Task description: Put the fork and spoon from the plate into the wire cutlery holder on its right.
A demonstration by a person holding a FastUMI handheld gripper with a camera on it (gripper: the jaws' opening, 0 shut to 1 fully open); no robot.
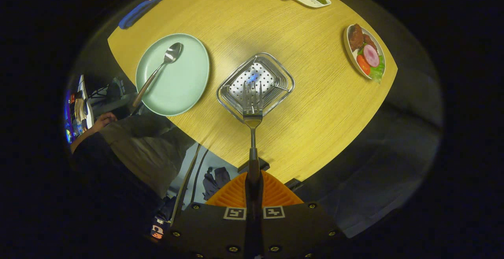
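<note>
Gripper (pixel 254 180) clenched on the fork (pixel 252 109), both fingers pressed against its handle. The fork sticks straight ahead toward 12 o'clock, tines leading, over the near rim of the wire cutlery holder (pixel 284 78). From this high view, whether the tines touch the wire cannot be told.

The spoon (pixel 159 69) lies on the green plate (pixel 189 74), bowl toward 1 o'clock, handle overhanging the rim at 7 o'clock. The plate sits at 9 o'clock of the holder, close beside it on the wooden table (pixel 315 105).

Judgement: fork placement in hand, spoon yet to come. To do it well, the person should carry the tines on toward 12 o'clock until centred over the perforated floor, lower them inside the wire walls, and only then let go, lest the fork tip out over the near rim.
</note>
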